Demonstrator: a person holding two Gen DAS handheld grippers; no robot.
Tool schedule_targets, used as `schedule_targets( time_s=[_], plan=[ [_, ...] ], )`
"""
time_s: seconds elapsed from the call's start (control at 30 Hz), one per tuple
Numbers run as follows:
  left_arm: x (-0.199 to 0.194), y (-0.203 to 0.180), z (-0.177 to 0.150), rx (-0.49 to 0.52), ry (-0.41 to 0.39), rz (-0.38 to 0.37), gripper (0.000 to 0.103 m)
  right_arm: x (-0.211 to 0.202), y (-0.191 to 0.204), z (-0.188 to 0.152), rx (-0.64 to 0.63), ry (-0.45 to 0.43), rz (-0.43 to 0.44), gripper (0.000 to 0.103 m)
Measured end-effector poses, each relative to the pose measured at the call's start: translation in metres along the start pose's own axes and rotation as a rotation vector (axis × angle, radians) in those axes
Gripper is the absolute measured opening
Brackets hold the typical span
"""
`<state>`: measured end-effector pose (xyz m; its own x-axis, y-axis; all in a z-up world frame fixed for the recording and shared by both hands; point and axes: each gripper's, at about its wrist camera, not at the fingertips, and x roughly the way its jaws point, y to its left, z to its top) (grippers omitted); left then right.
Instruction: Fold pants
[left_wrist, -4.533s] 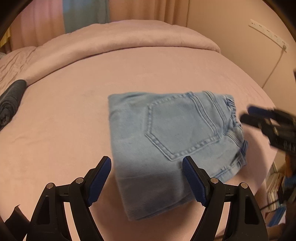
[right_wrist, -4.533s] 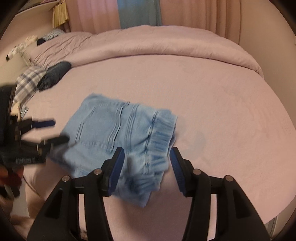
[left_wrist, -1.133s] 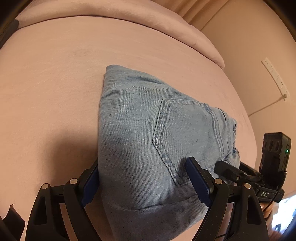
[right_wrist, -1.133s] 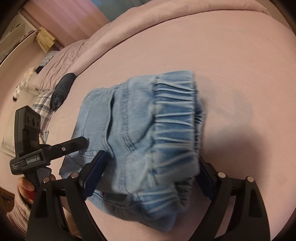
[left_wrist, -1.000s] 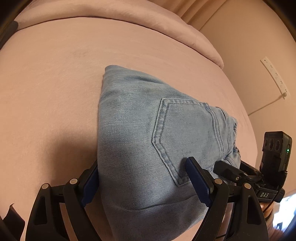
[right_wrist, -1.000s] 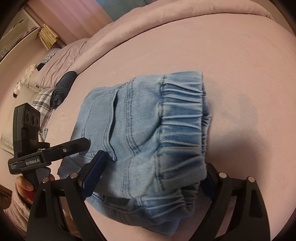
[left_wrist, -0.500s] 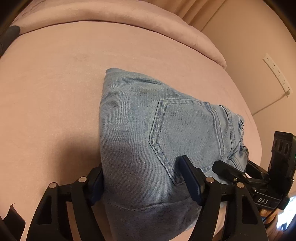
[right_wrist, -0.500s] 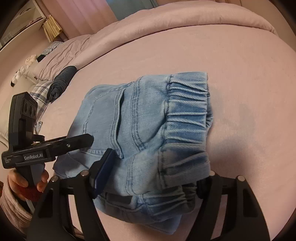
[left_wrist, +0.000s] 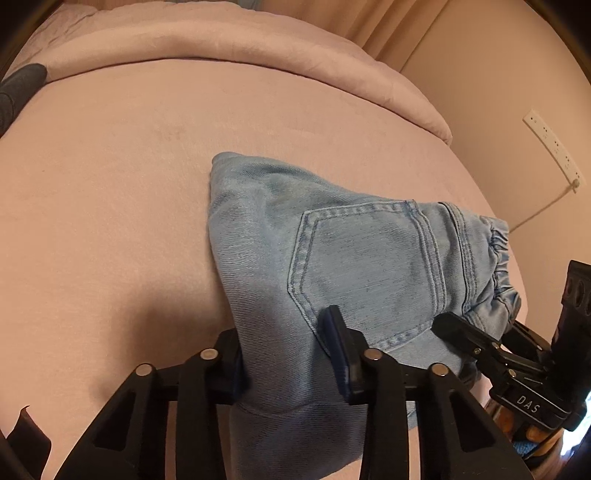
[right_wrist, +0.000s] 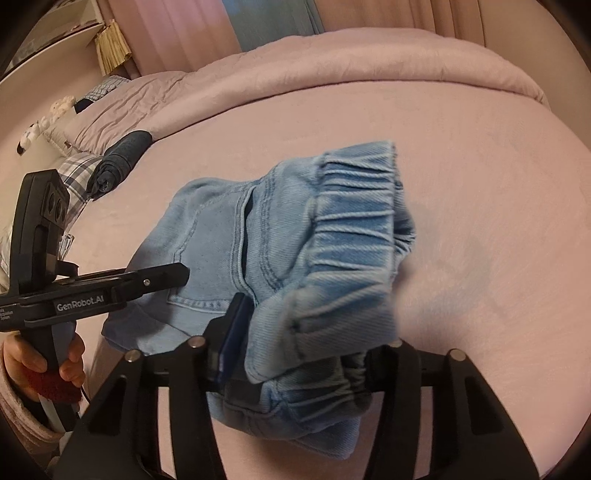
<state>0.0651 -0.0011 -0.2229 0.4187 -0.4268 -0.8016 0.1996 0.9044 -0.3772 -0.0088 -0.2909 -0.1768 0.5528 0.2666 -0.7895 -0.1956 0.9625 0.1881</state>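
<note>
The folded light blue denim pants (left_wrist: 354, 266) lie on the pink bed (left_wrist: 110, 221), back pocket up. My left gripper (left_wrist: 284, 354) is shut on the near folded edge of the pants. My right gripper (right_wrist: 306, 343) is shut on the elastic waistband end of the pants (right_wrist: 295, 251), which bunches up over its jaws. The right gripper also shows in the left wrist view (left_wrist: 491, 347) at the lower right. The left gripper shows in the right wrist view (right_wrist: 147, 280) at the left, held by a hand.
A rolled dark garment (right_wrist: 122, 162) and a plaid pillow (right_wrist: 77, 177) lie at the bed's far left. A folded pink duvet (left_wrist: 221, 40) runs along the back. A wall with a power strip (left_wrist: 554, 147) stands to the right.
Both grippers closed onto the near edge of the pants, which bunched and lifted slightly at the gripped ends. 4.5 s ago both were open above the flat pants.
</note>
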Motion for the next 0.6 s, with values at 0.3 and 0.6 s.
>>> schedule_targets(
  time_s=[0.3, 0.6],
  plan=[
    [-0.008, -0.005, 0.002, 0.002, -0.045, -0.019, 0.022, -0.007, 0.011, 0.001, -0.05, -0.032, -0.021, 0.039],
    [-0.022, -0.006, -0.003, 0.006, -0.073, -0.035, 0.022, -0.015, 0.018, 0.0, -0.063, -0.055, -0.025, 0.037]
  ],
)
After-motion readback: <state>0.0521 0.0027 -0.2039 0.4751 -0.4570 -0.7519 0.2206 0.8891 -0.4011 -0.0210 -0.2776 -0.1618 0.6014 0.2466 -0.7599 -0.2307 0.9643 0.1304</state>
